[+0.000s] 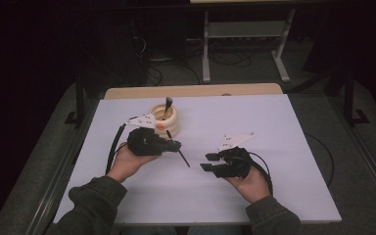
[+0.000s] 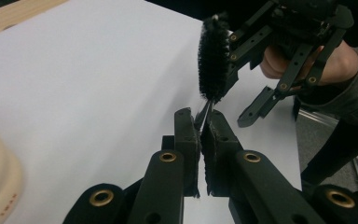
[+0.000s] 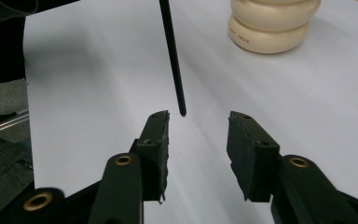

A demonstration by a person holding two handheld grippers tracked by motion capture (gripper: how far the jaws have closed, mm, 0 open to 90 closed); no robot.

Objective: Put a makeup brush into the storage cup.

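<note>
Resting between left fingers [image 2: 189, 135], brush [image 2: 213, 65], clear of right fingers [image 3: 158, 140].

Two grippers [image 1: 172, 143] [image 1: 208, 162], one cream holder [image 1: 166, 120], and seemingly two black brushes [image 1: 182, 154] [image 1: 168, 104] on one white table [image 1: 254, 117].

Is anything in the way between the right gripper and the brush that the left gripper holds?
Nothing visible. The brush, clamped in the left gripper, points its bare end at the gap between the right gripper's open jaws, just short of them, over the table. The cream holder stands off to the side.
</note>
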